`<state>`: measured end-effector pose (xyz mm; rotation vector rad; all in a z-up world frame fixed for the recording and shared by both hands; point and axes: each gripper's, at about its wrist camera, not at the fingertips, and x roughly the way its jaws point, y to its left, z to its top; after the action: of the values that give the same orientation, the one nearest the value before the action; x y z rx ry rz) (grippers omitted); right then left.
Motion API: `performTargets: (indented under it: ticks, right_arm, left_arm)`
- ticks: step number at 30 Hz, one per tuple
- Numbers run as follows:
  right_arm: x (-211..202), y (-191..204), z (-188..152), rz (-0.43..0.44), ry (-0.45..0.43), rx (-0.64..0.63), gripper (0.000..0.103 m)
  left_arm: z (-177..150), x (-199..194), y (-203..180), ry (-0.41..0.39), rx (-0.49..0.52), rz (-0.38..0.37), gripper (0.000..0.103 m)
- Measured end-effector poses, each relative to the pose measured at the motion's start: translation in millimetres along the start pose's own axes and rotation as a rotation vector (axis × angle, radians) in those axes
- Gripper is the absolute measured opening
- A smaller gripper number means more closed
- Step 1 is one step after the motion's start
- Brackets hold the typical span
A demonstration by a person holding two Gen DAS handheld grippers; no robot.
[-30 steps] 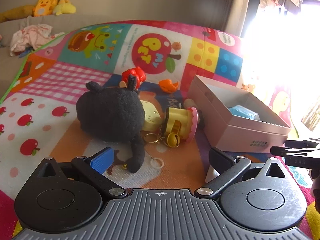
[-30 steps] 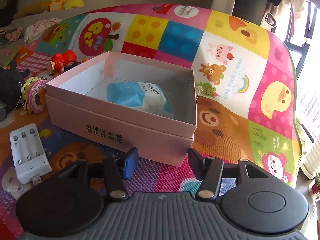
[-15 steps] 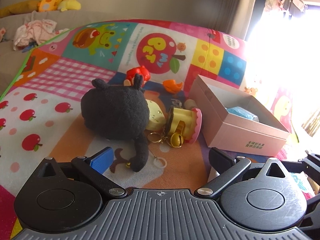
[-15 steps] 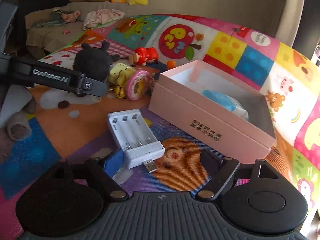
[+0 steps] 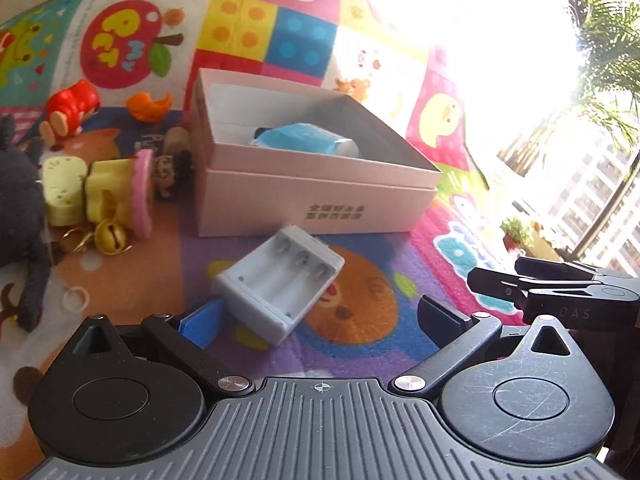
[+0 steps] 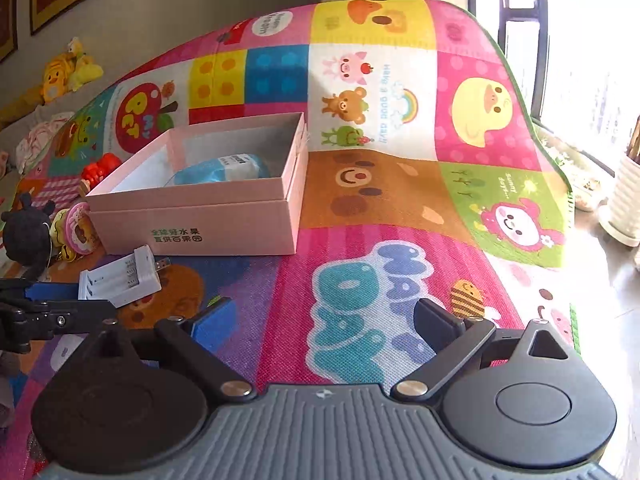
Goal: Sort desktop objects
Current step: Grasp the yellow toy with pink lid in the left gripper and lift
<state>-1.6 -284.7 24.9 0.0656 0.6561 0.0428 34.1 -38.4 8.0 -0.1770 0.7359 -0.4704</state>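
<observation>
A white battery charger [image 5: 280, 280] lies on the play mat in front of the pink open box [image 5: 312, 196]. My left gripper [image 5: 320, 320] is open, and the charger's near end sits just ahead of its blue left pad [image 5: 200, 322], not pressed. A blue packet [image 5: 308, 140] lies inside the box. My right gripper [image 6: 328, 320] hovers over bare mat to the right of the charger [image 6: 120, 276] and the box [image 6: 192, 216]. Its jaws are opening, with nothing between them.
Left of the box lie a black plush [image 5: 16, 208], a yellow and pink toy [image 5: 116, 192], a gold bell [image 5: 110, 236], a red toy [image 5: 72, 108] and an orange piece [image 5: 150, 104]. A white ribbed pot [image 6: 628, 200] stands past the mat's right edge by the window.
My left gripper has swung right, from the black plush to the charger and box. My right gripper's jaws have spread wider, and it has moved right, off the charger.
</observation>
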Motion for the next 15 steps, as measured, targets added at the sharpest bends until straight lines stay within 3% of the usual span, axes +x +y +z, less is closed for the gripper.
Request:
performTargets:
  ticks: [6,9,12,14,15]
  right_arm:
    - [5.2,-21.7,-5.9,-0.023,0.001,0.126,0.099]
    - [6.9,-22.6,-10.3,-0.018,0.008,0.13,0.1]
    - [8.1,-19.7,-11.1,-0.014,0.006,0.123,0.101]
    - [8.6,-16.0,-11.4,-0.017,0.0,0.11,0.102]
    - [8.5,-14.0,-12.2,-0.019,-0.004,0.1,0.102]
  left_arm:
    - [11.4,34.7,-27.1,0.029,0.097,-0.041,0.103]
    - [13.2,18.5,-28.0,-0.044,0.129,0.01,0.103]
    - [15.6,-10.1,-12.4,-0.194,0.132,0.215,0.103]
    - [19.3,-19.0,6.3,-0.255,0.111,0.416,0.103]
    - [20.9,-19.3,14.7,-0.257,0.097,0.468,0.103]
